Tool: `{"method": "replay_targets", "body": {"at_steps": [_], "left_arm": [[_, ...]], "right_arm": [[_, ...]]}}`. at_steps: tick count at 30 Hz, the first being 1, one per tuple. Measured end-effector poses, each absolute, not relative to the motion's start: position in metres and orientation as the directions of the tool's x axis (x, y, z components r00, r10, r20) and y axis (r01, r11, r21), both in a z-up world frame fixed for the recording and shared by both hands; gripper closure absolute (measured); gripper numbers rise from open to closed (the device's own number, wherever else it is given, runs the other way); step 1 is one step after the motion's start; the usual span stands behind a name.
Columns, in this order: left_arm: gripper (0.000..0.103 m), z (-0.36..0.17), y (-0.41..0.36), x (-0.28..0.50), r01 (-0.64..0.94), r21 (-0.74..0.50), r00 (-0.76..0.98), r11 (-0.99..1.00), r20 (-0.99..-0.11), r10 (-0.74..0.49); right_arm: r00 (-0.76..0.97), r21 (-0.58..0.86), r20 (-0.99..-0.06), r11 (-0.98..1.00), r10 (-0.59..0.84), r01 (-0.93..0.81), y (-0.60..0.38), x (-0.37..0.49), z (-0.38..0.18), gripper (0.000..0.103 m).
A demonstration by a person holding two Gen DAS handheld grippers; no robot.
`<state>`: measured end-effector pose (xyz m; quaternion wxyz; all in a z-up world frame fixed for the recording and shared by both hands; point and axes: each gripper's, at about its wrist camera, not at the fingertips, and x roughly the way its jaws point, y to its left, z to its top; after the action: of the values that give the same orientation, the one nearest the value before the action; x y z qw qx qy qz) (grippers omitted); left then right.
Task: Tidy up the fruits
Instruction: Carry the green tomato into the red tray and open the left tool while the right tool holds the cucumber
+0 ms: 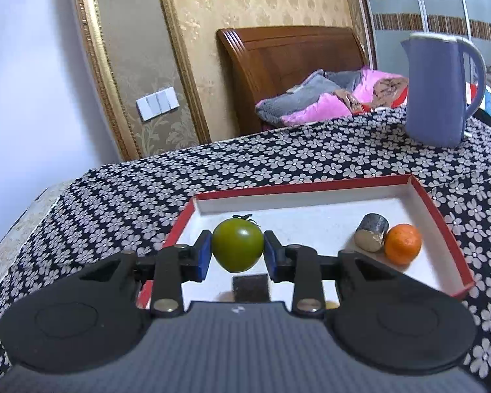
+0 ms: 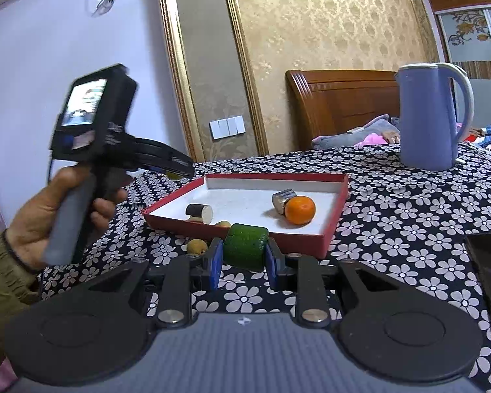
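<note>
Left wrist view: left gripper (image 1: 237,252) closed on a green tomato (image 1: 237,245), blue pads (image 1: 203,255) pressed to both its sides, held above the near part of a red tray (image 1: 448,229) with a white floor. Below the tomato, a dark cylinder (image 1: 250,288), partly hidden by the gripper body. Further right in the tray, a grey cylinder (image 1: 371,235) lying on its side, touching an orange (image 1: 402,244). Tray resting on a surface under a black cloth (image 1: 278,163) printed with white flowers. Far right on the cloth, a blue kettle (image 1: 438,91), upright. Beyond, a bed with a wooden headboard (image 1: 294,62) and pink and grey bedding (image 1: 327,101).

Right wrist view: right gripper (image 2: 244,257) clamped on a green block (image 2: 246,245) with rounded corners, held just in front of the tray's (image 2: 245,232) near wall, outside it. Just left, a small yellowish fruit (image 2: 197,247) on the cloth (image 2: 409,216). Inside the tray, the dark cylinder (image 2: 199,213) at the left, another small yellowish fruit (image 2: 223,223) beside it, then the grey cylinder (image 2: 283,200) against the orange (image 2: 299,209). At far left, the left hand (image 2: 49,216) gripping the other tool's handle, raised over the tray's left corner. Kettle (image 2: 430,116) at the back right. Dark object (image 2: 489,268) at the right edge, unclear.
</note>
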<state>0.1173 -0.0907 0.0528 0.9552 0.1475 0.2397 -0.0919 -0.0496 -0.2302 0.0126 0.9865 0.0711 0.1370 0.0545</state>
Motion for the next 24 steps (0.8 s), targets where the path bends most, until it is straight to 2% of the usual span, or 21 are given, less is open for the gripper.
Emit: {"method": "replay_targets", "body": {"at_steps": [11, 18, 20, 21, 22, 24], "left_arm": [[0.071, 0.032, -0.137, 0.166, 0.251, 0.321, 0.855, 0.913, -0.516, -0.054], [0.07, 0.017, -0.155, 0.194, 0.257, 0.31, 0.822, 0.915, -0.568, -0.038], [0.054, 0.017, -0.156, 0.195, 0.25, 0.308, 0.824, 0.918, -0.565, -0.034], [0.042, 0.017, -0.156, 0.194, 0.245, 0.307, 0.828, 0.92, -0.56, -0.033], [0.034, 0.018, -0.156, 0.192, 0.241, 0.309, 0.833, 0.92, -0.553, -0.032], [0.032, 0.021, -0.154, 0.186, 0.237, 0.327, 0.842, 0.915, -0.538, -0.026]], "right_arm": [[0.958, 0.155, -0.265, 0.985, 0.114, -0.074, -0.236, -0.052, 0.013, 0.077], [0.956, 0.154, -0.273, 0.986, 0.107, -0.066, -0.238, -0.051, 0.013, 0.077], [0.956, 0.156, -0.275, 0.986, 0.103, -0.062, -0.238, -0.051, 0.013, 0.077], [0.956, 0.157, -0.276, 0.986, 0.101, -0.059, -0.239, -0.051, 0.013, 0.077], [0.955, 0.158, -0.278, 0.986, 0.1, -0.057, -0.239, -0.051, 0.013, 0.077], [0.954, 0.16, -0.282, 0.986, 0.097, -0.053, -0.239, -0.05, 0.012, 0.077]]}}
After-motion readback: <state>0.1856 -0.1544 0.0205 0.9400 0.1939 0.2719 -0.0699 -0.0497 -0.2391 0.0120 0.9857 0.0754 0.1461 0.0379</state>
